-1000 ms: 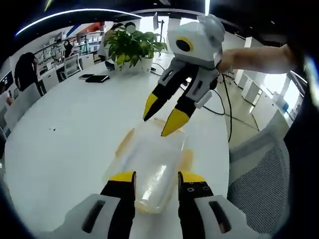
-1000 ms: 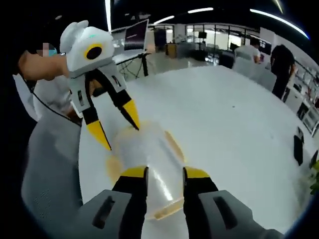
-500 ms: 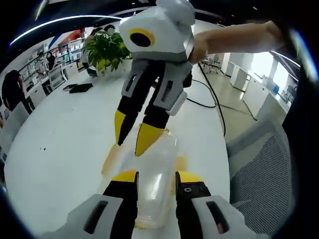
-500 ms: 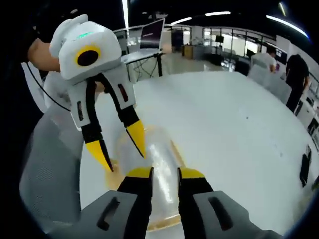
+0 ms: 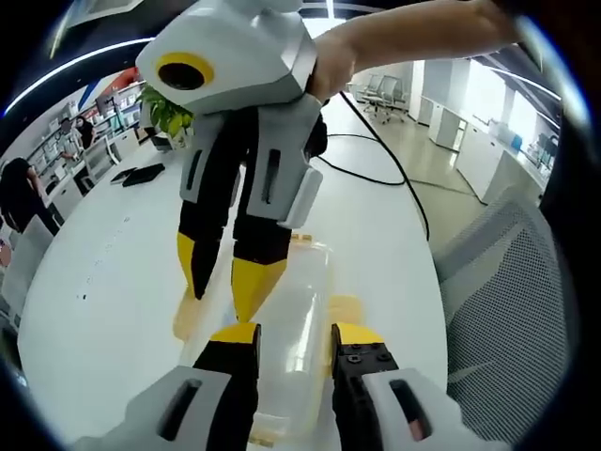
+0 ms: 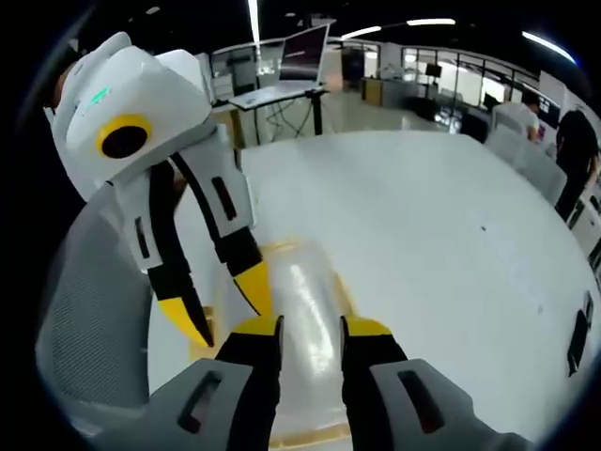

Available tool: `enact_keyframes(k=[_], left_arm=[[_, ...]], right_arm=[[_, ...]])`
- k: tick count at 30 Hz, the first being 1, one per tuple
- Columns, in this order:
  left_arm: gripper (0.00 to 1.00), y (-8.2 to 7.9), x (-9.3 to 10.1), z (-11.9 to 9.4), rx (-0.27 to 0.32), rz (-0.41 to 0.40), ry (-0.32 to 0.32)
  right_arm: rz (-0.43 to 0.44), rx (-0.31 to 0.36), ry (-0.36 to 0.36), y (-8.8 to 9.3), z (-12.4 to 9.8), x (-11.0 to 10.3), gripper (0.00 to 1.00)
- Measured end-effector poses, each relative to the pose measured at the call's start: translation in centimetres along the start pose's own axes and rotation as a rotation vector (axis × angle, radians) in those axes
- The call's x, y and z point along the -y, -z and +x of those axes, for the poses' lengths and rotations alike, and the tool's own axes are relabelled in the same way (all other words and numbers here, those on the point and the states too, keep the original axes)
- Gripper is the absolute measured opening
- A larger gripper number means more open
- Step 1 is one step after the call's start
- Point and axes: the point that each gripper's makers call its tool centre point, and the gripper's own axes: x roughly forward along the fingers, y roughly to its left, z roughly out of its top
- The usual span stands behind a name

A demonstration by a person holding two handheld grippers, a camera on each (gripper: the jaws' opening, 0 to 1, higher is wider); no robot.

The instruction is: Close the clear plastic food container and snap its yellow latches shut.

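Note:
The clear plastic container (image 5: 299,315) lies lengthwise on the white table (image 5: 113,282), lid on top. Its yellow latches (image 5: 346,306) flare outward at the sides. My left gripper (image 5: 293,336) is open, its yellow-tipped jaws straddling the near part of the lid. My right gripper (image 5: 222,280) comes down from the top, open, with its fingertips (image 5: 252,286) on the container's left half. In the right gripper view the container (image 6: 305,287) runs between my right gripper's (image 6: 310,329) open jaws. The left gripper (image 6: 222,306) reaches in from the left, with one tip on the lid and one beside it.
A grey mesh chair (image 5: 507,310) stands close by the table edge. A potted plant (image 5: 160,111) and dark flat items (image 5: 141,174) sit far back on the table. Cables (image 5: 385,155) trail over the far edge. A person's forearm (image 5: 404,38) holds the right gripper.
Both grippers have closed in on each other over the container and dropped lower. The right gripper's fingertips went from the far end to the lid's left half. The container has stayed put.

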Motion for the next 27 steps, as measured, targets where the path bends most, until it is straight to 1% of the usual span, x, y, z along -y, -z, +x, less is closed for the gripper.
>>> enact_keyframes(k=[3,4,5,6,10,14,17,20,27], left_arm=[[0.26,0.2,0.2,0.2,0.002,-0.002,-0.003],[0.27,0.6,0.3,0.3,-0.013,0.017,-0.011],[0.28,0.7,0.4,0.4,-0.013,0.031,-0.017],[0.29,0.5,0.5,0.4,0.001,0.043,-0.023],[0.30,0.4,0.4,0.4,0.006,0.039,-0.036],[0.33,0.4,0.6,0.6,0.007,0.068,-0.044],[0.33,0.5,0.6,0.7,0.001,0.104,-0.056],[0.33,0.5,0.6,0.7,0.002,0.128,-0.069],[0.35,0.6,0.7,0.7,0.018,0.163,-0.081]], right_arm=[[0.005,0.001,-0.007,0.0,0.1,0.3,0.25],[0.005,0.000,-0.011,0.0,0.2,0.3,0.26],[0.005,-0.004,-0.014,0.1,0.3,0.4,0.26],[0.003,-0.007,-0.018,0.1,0.4,0.4,0.27],[0.007,-0.016,-0.032,0.3,0.6,0.6,0.29],[0.012,-0.032,-0.054,0.3,0.9,1.0,0.30],[0.007,-0.056,-0.068,0.5,1.1,1.1,0.32],[0.011,-0.083,-0.088,0.9,1.5,1.3,0.32],[0.041,-0.095,-0.134,0.9,1.6,1.3,0.32]])
